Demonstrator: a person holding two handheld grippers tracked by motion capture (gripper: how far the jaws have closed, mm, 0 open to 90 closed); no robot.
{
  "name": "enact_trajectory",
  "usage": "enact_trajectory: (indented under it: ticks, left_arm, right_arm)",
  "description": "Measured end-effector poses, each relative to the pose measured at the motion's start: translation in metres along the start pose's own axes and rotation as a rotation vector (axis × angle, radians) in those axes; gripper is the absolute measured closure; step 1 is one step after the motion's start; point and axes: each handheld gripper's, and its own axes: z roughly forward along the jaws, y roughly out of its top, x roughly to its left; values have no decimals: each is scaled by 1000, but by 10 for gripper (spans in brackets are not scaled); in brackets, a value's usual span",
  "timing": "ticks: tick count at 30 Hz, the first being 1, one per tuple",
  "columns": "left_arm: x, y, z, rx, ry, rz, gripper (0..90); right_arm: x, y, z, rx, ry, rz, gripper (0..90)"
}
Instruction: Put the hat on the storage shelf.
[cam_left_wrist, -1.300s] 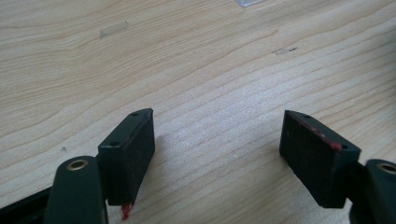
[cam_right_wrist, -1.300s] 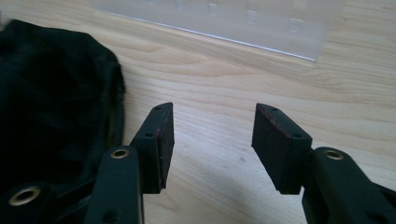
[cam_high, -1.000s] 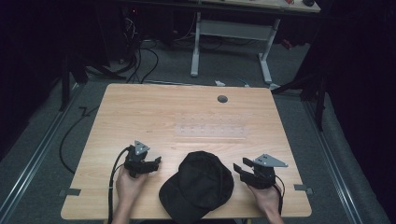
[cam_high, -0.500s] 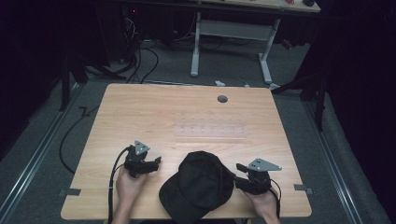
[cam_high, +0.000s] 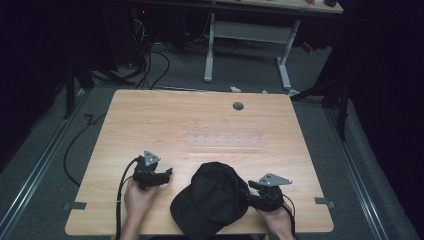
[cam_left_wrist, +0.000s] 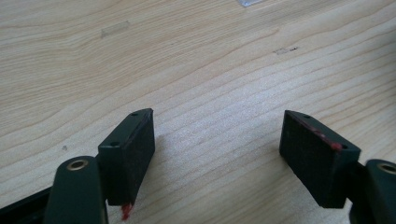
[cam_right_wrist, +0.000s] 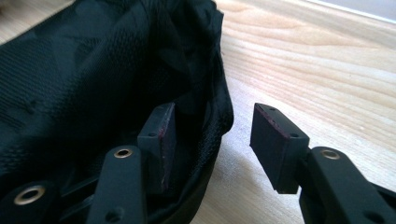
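So the black cap (cam_high: 212, 202) is sitting at the near edge of the wooden table (cam_high: 200, 120), right between the two tools. From the high view the right gripper (cam_high: 251, 192) is butting up against the cap's right side, but you can't really tell how the jaws are standing there. The right gripper view is sorting that out: the jaws are spread, one of them is sitting inside the cap (cam_right_wrist: 107, 79) with the rim wall lying in the gap, and the other is hanging out over bare wood. The pads aren't pressing on the fabric yet.

The left gripper (cam_high: 167, 175) is resting just left of the cap, apart from it. Its own view is showing the left gripper (cam_left_wrist: 217, 149) with jaws wide apart and just wood grain between them.

Compared with a second ago, the right gripper is sitting lower and closer in against the cap, while the left one hasn't budged. The cap is lying where it was.
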Motion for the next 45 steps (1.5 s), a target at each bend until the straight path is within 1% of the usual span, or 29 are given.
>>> enact_trajectory:
  ticks: [2, 4, 6, 11, 13, 14, 18, 21, 23, 24, 27, 30, 31, 34, 35, 38, 41, 45]
  left_arm:
    - [0, 0, 0, 0, 0, -1, 270]
    - [0, 0, 0, 0, 1, -2, 269]
    - [0, 0, 0, -1, 2, -1, 269]
    - [0, 0, 0, 0, 3, -1, 270]
    - [0, 0, 0, 0, 3, -1, 269]
    - [0, 0, 0, 0, 3, -1, 269]
    - [0, 0, -1, -1, 5, -2, 269]
    - [0, 0, -1, -1, 6, -3, 269]
    - [0, 0, -1, -1, 6, -3, 269]
    - [0, 0, -1, -2, 6, -3, 269]
    - [0, 0, -1, -1, 6, -2, 269]
    - [0, 0, -1, -1, 7, -3, 269]
    - [0, 0, -1, -1, 6, -3, 269]
    - [0, 0, -1, -3, 6, -4, 269]
    - [0, 0, -1, -3, 6, -5, 269]
    - [0, 0, -1, -3, 5, -6, 270]
    - [0, 0, -1, -2, 4, -9, 269]
    - [0, 0, -1, -3, 4, -12, 269]
  right_arm:
    - [1, -1, 3, 11, -3, -3, 509]
    - [2, -1, 5, 20, -22, -21, 511]
    - [2, -3, 6, 25, -22, -17, 514]
    - [3, -5, 12, 58, -26, -31, 548]
    - [4, -5, 12, 58, -25, -51, 586]
    - [5, -5, 12, 62, -25, -52, 599]
    - [8, -4, 14, 63, -42, -87, 698]
    - [9, -2, 15, 64, -43, -96, 737]
    - [8, 0, 16, 73, -37, -99, 797]
    - [8, 0, 16, 74, -36, -96, 811]
    - [7, 0, 17, 65, -30, -87, 833]
    - [4, -1, 17, 54, -14, -54, 839]
    - [3, -1, 18, 51, -10, -50, 840]
    - [2, -1, 18, 45, -6, -52, 841]
    - [1, -1, 18, 36, 3, -50, 843]
    - [0, 1, 15, 15, 10, -44, 844]
    - [-1, 6, 11, -5, 11, -51, 845]
    - [-2, 12, 4, -56, 20, -49, 846]
